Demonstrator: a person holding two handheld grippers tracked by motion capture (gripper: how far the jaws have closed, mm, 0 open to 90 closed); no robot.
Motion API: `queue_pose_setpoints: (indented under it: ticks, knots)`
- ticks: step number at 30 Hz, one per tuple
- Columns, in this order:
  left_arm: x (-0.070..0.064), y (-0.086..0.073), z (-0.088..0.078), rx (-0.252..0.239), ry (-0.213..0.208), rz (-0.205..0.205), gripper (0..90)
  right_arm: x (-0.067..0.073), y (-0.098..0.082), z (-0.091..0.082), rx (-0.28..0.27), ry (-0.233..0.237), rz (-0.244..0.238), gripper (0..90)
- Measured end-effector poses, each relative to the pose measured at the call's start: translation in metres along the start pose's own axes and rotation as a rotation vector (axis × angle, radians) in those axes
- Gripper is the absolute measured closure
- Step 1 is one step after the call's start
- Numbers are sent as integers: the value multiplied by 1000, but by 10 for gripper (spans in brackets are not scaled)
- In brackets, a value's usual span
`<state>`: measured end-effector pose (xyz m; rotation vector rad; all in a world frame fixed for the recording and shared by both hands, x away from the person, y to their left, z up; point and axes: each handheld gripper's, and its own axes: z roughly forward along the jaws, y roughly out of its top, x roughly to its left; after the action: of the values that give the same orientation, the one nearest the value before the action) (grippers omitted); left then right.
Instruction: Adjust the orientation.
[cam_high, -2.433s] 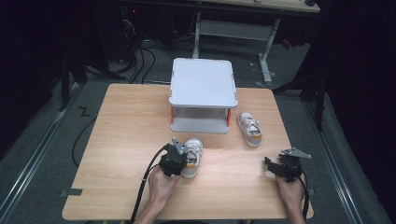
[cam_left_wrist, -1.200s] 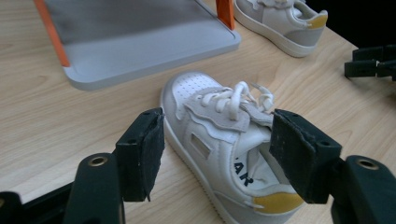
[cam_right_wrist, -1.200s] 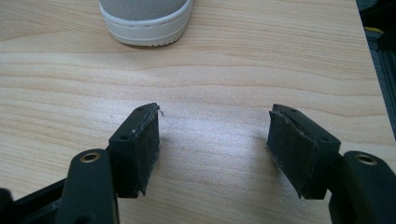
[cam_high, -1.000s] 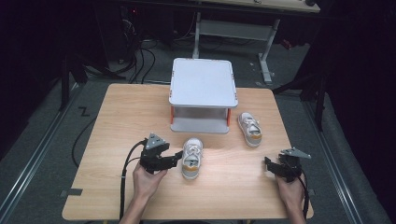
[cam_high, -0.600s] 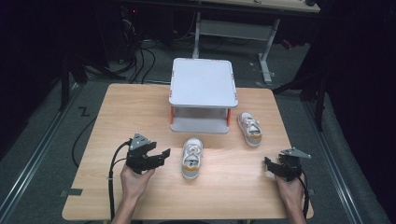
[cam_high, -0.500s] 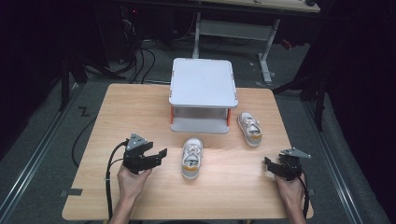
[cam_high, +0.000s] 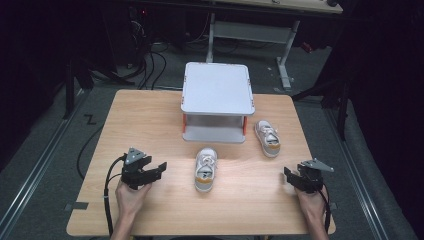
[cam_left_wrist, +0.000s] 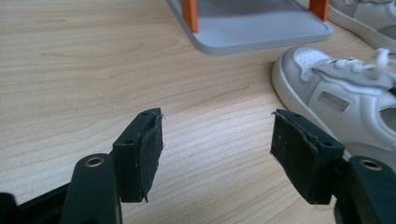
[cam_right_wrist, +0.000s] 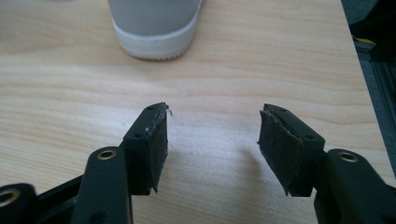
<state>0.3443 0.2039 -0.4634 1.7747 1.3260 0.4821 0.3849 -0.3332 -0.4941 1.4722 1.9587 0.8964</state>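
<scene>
Since the left gripper sits nearer, jaws wide and empty (right gripper's jaws closing, empty), the middle sneaker lies rightward, lengthwise away.

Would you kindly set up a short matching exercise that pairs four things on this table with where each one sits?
Things:
1. left tool
2. right tool
3. middle shoe
4. grey stand

Places:
A. at the table's far middle
B. near the front right corner, jaws open and empty
C. on the wood just in front of the stand
D. left of the middle shoe, jaws open and empty

Pairs: 1-D, 2-B, 3-C, 4-A
</scene>
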Motion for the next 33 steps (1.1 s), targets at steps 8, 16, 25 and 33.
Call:
queue_pose_setpoints:
  ticks: [8, 16, 25, 33]
  knots:
    - [5, -14, 12, 38, 39, -8, 342, 4, 13, -17, -94, 75, -8, 516]
    - [5, -24, 25, 76, 73, 7, 342, 13, 39, -20, -126, 145, -34, 558]
    - [5, -29, 32, 81, 110, 28, 344, 30, 81, -4, -101, 212, -58, 591]
    - [3, -30, 33, 83, 122, 50, 343, 38, 110, 28, -6, 226, -28, 624]
